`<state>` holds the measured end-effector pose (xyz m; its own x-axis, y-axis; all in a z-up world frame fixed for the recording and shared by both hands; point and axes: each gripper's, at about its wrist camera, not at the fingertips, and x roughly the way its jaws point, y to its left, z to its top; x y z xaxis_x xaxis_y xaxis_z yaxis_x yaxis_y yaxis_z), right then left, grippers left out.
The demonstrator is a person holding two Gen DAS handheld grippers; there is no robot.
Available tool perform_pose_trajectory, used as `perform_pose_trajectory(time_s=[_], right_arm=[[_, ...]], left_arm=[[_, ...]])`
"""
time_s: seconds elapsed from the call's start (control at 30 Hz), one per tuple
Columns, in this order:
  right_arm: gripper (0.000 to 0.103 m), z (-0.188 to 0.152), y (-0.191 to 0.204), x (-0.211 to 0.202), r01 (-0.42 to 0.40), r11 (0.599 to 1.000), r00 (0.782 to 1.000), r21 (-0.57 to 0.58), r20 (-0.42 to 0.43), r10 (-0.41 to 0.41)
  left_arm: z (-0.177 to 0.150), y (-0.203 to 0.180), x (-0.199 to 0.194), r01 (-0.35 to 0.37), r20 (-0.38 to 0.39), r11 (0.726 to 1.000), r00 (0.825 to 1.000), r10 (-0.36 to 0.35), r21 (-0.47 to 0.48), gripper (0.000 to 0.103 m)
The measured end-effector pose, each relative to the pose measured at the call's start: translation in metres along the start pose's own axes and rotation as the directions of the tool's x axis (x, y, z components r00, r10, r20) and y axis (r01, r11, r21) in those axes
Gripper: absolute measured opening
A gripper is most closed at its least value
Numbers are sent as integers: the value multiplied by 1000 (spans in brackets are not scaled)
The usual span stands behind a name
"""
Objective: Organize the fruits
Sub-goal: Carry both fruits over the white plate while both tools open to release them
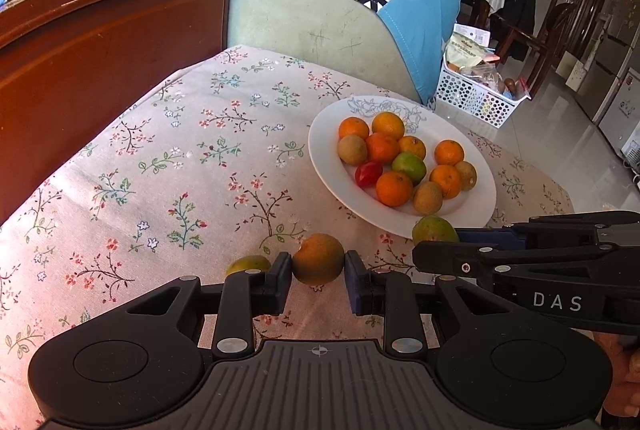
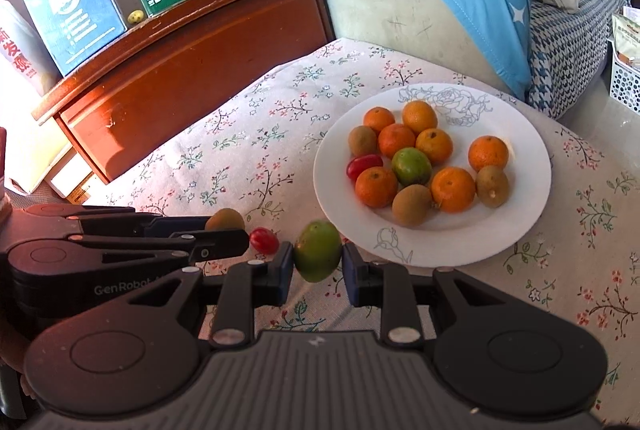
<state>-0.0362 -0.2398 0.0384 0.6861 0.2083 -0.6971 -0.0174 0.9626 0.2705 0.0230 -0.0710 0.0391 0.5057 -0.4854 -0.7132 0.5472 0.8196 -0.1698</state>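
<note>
On the floral cloth, a brownish-orange fruit point(image 1: 318, 259) is clamped between the fingers of the left gripper point(image 1: 318, 284), with a cherry tomato point(image 2: 264, 239) loose just beside it. A green citrus point(image 2: 318, 251) is gripped by the right gripper point(image 2: 316, 272) near the rim of the white plate point(image 2: 532, 154), where about a dozen fruits are already gathered. The task is judged mostly done, with few pieces left to place.

A round green citrus fruit point(image 2: 318, 251) is clamped between the blue-padded fingers of the right gripper point(image 2: 316, 266), near the bottom centre of the view. To its left, the black left gripper point(image 2: 224, 236) is seen from the side, with a brownish round fruit point(image 2: 225, 219) held at its tip. A small red cherry tomato point(image 2: 264, 240) lies on the floral tablecloth point(image 2: 240, 150) between the two grippers. Farther right, a white round plate point(image 2: 528, 166) is loaded with orange mandarins point(image 2: 488, 153), brown kiwifruits point(image 2: 412, 205), one green fruit point(image 2: 411, 166) and a red tomato point(image 2: 363, 165).
</note>
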Motion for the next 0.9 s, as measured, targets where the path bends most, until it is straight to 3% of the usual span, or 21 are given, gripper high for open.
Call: perform_pose_trajectory(time_s=[0.53,0.9], right_arm=[[26,50,-34,-37,22,996,985,90,167,-37],[26,75,-76,-25,62,986,978,156,189,-91]], left_arm=[[53,-28,1,87,144,996,986,-84,-11,26],[70,-57,33,132,149,991,979,-136,36,26]])
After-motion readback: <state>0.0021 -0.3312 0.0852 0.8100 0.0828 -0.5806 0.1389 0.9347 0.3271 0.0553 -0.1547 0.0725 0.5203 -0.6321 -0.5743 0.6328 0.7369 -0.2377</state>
